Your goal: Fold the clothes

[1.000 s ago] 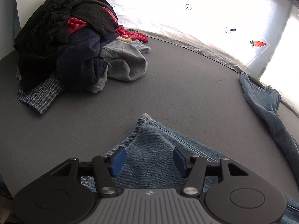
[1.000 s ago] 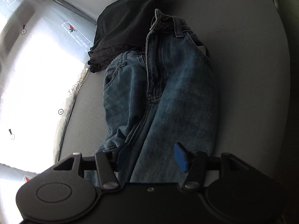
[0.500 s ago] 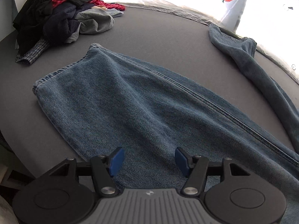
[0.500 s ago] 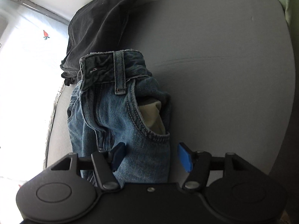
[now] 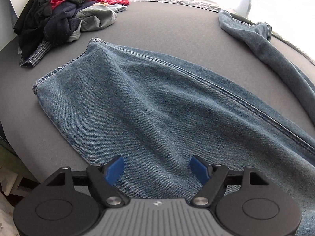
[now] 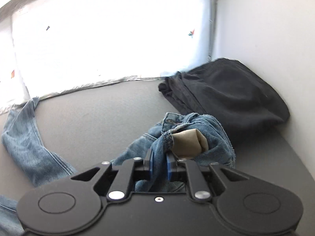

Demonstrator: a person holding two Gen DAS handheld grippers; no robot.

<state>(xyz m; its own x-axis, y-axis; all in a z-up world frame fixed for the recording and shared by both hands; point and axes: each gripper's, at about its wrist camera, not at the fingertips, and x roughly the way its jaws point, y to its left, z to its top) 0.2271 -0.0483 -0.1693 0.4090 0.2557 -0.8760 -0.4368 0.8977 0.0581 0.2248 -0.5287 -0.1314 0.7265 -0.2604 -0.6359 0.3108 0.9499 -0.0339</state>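
- On the grey table (image 5: 167, 25) we count one pair of jeans (image 5: 157, 102), spread flat.
- Our left gripper (image 5: 158, 166) is opening above a leg, pinching nothing.
- Our right gripper (image 6: 159, 164) is closing on the waistband.
- Two other heaps: mixed clothes (image 5: 59, 17), one folded black garment (image 6: 232, 90).

left wrist: steeply down, close over jeans (image 5: 157, 108) leg on table (image 5: 167, 25) | right wrist: shallower, toward bright window (image 6: 108, 35), close behind waistband | shared: jeans, table, window edge

One pair of jeans (image 5: 157, 102), one heap of mixed clothes (image 5: 59, 17) far left, one folded black garment (image 6: 232, 92) far right, two grippers (image 5: 157, 169) (image 6: 159, 165).
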